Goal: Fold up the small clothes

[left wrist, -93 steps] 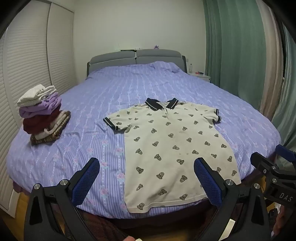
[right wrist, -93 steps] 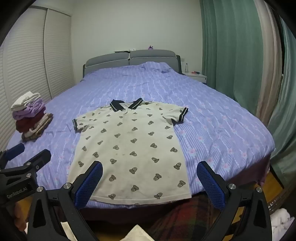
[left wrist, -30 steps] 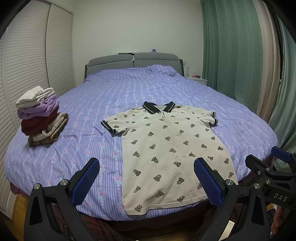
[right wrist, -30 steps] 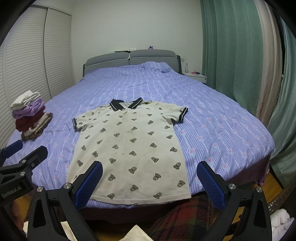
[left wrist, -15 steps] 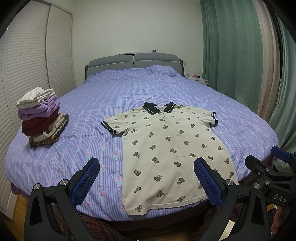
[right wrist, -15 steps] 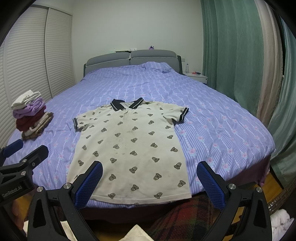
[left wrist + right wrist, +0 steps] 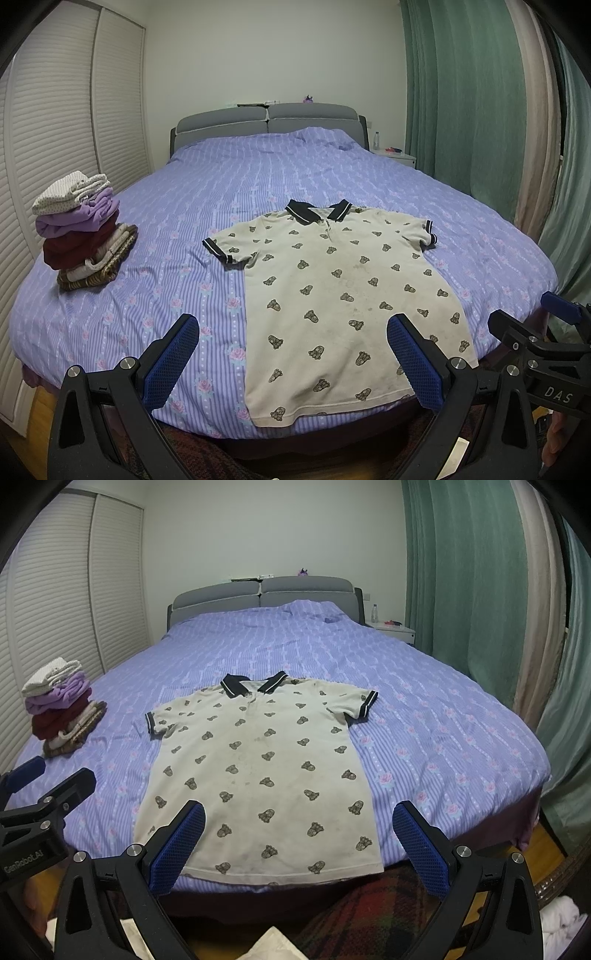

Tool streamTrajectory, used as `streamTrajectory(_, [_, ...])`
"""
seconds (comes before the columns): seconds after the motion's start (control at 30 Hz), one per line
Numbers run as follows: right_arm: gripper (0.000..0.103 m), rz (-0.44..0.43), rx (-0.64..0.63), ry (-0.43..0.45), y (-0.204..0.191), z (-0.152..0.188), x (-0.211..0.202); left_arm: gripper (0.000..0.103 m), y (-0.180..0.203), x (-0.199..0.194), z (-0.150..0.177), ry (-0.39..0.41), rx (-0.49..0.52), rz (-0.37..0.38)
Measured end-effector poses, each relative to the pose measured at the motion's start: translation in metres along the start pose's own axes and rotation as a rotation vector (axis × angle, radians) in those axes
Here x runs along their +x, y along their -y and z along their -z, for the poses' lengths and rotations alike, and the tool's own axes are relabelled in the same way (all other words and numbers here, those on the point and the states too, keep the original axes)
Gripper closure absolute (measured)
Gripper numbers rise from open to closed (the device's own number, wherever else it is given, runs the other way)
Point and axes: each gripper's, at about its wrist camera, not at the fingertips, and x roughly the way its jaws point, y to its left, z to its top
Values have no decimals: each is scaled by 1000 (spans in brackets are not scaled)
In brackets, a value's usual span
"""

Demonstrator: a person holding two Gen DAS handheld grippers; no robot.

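Observation:
A cream polo shirt (image 7: 332,291) with a bear print and dark collar lies spread flat, face up, on the purple bed, its hem at the near edge. It also shows in the right wrist view (image 7: 262,764). My left gripper (image 7: 293,354) is open and empty, held off the bed's near edge in front of the shirt's hem. My right gripper (image 7: 299,840) is open and empty, also short of the hem. Each gripper shows at the side of the other's view.
A stack of folded clothes (image 7: 79,236) sits on the bed's left side, also seen in the right wrist view (image 7: 59,709). The bed (image 7: 258,184) has a grey headboard. Green curtains (image 7: 461,92) hang at the right. A plaid rug (image 7: 369,915) lies on the floor below.
Both grippers stay open and empty. The views shift only slightly; the shirt and stack have not moved.

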Motion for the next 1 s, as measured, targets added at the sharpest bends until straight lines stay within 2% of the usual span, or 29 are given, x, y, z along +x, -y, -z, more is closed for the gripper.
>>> streamTrajectory(0.3, [0,-18,-4,-40,-7,-1,21,0,-17,21,1,-29,-50,-27])
streamTrajectory(0.47, [0,-48,-12,-20,-19,-15,46,0,-35,35,-10,-9,-70,-106])
streamTrajectory(0.63, [0,-77,-31,13,-37,-41,75,0,-63,66,-34,17,-97,-161])
streamTrajectory(0.77, [0,-105,-52,27,-52,-65,105,0,-90,97,-55,1,-153,-118])
streamTrajectory(1.0, [0,-200,-53,4,-88,-106,162,19,-121,160,-77,-71,-164,-27])
